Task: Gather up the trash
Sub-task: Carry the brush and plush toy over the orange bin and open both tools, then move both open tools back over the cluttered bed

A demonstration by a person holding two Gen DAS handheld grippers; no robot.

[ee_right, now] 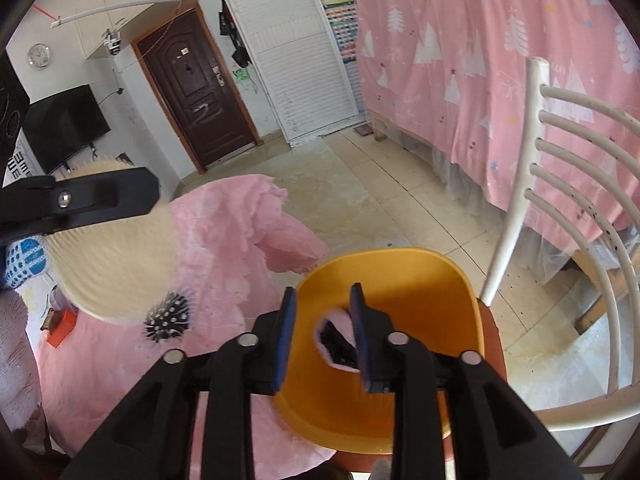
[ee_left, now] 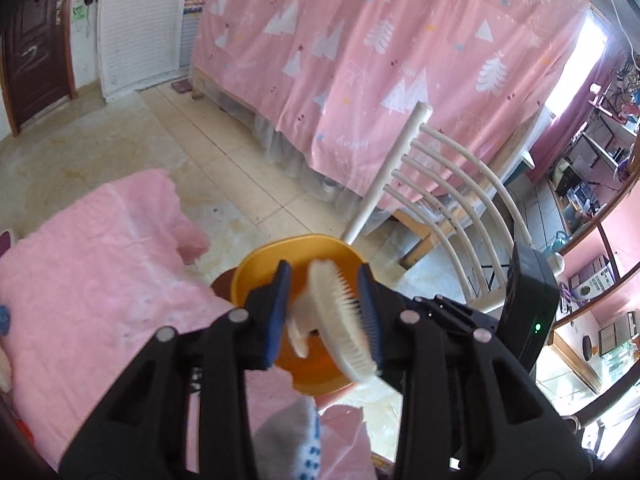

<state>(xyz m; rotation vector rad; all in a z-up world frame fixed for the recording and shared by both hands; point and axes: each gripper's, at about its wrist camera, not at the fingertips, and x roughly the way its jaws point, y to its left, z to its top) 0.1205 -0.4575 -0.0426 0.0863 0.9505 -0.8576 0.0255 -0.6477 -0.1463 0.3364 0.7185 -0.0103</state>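
Observation:
An orange bin shows in the left wrist view (ee_left: 256, 268) and in the right wrist view (ee_right: 420, 276), beside a pink blanket (ee_left: 92, 264). My left gripper (ee_left: 326, 312) is above the bin with its jaws apart; a cream brush with bristles (ee_left: 340, 320) lies between them against the right pad, blurred. My right gripper (ee_right: 322, 334) is open over the bin, and a pink and black item (ee_right: 336, 344) lies inside it. The left gripper's arm (ee_right: 80, 200) and the cream brush (ee_right: 108, 256) appear at the left of the right wrist view.
A white slatted chair (ee_right: 560, 208) stands right of the bin. A bed draped in pink tree-print cloth (ee_left: 360, 60) fills the background. A black spiky ball (ee_right: 168, 316) and an orange item (ee_right: 60, 330) lie on the blanket (ee_right: 224, 264). A black device (ee_left: 528, 304) is at the right.

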